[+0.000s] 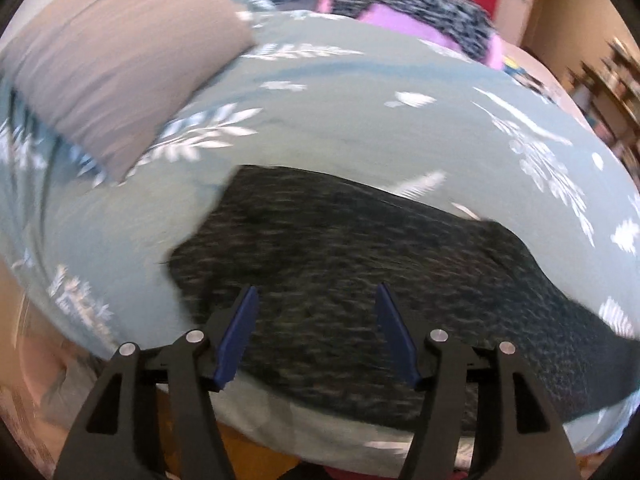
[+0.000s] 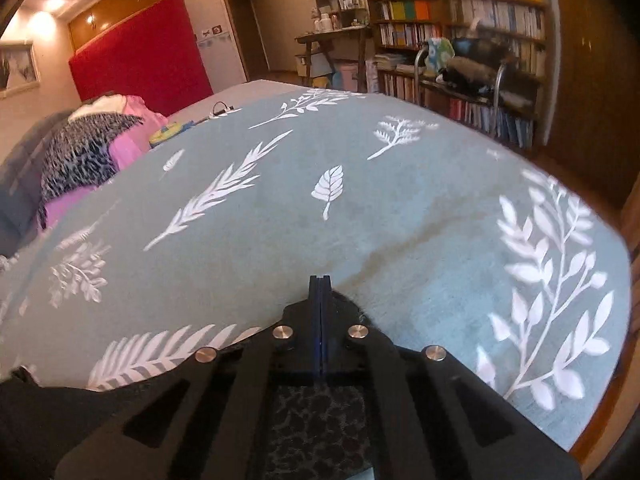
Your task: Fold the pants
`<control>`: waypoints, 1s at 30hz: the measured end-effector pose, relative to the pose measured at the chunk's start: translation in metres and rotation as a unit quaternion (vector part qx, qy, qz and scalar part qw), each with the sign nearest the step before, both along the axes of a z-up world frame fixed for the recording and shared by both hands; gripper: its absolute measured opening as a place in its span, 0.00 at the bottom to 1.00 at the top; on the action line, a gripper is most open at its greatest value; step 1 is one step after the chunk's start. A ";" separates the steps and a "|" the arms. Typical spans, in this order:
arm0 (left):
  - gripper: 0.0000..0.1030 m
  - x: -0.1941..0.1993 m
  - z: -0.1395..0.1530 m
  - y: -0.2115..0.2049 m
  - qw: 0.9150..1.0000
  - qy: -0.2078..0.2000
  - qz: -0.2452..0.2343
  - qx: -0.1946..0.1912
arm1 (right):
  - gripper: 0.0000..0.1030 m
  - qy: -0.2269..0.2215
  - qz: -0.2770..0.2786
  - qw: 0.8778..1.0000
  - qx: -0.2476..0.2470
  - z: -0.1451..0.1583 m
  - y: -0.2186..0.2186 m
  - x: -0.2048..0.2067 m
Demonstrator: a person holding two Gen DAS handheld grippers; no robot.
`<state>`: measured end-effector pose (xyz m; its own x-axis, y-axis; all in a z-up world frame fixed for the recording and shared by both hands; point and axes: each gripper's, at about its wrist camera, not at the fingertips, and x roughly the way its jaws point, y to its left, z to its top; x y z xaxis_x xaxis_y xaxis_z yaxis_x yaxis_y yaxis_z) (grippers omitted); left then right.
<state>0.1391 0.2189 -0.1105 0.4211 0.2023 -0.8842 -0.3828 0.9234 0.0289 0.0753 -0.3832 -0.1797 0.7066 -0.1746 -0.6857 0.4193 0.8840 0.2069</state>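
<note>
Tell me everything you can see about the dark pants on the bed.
The pants are dark charcoal, a mottled, knit-looking fabric, lying flat and already folded into a broad band on the teal leaf-print bedspread near the bed's front edge. The left gripper hangs open above them with nothing between its fingers. In the right wrist view, dark fabric shows around the shut right gripper; whether it's pinched is unclear.

Likely a home bedroom: bed (image 2: 360, 208), pillow (image 1: 120, 80), bookshelves (image 2: 460, 40).

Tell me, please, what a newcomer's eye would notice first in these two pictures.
First, the dark speckled pants lying flat on the leaf-patterned teal bedspread, with the open left gripper above them. Then the red headboard far behind and the shut right gripper.
</note>
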 end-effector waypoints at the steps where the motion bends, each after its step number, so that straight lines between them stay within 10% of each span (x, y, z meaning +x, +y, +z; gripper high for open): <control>1: 0.60 0.003 -0.001 -0.008 1.000 -0.003 -0.014 -0.003 | 0.10 0.002 0.000 1.000 0.010 -0.002 -0.002 -0.002; 4: 0.63 0.015 -0.008 -0.036 0.998 -0.009 -0.053 -0.024 | 0.40 0.008 0.014 1.000 0.012 -0.010 -0.003 -0.005; 8: 0.65 0.029 -0.021 -0.067 0.995 -0.005 -0.087 -0.044 | 0.43 0.027 0.032 0.999 0.011 -0.027 0.000 -0.004; 13: 0.65 0.045 -0.041 -0.100 0.991 0.008 -0.118 -0.064 | 0.37 0.056 0.058 0.997 0.003 -0.047 0.009 0.007; 16: 0.65 0.052 -0.054 -0.122 0.988 0.019 -0.141 -0.064 | 0.08 0.053 0.041 0.998 0.001 -0.047 0.002 0.006; 24: 0.65 0.059 -0.069 -0.159 0.981 0.026 -0.174 -0.083 | 0.06 -0.027 0.034 0.999 -0.033 0.002 0.006 -0.001; 30: 0.65 0.056 -0.082 -0.183 0.976 0.033 -0.196 -0.088 | 0.06 0.040 0.022 0.998 -0.031 -0.038 -0.003 0.021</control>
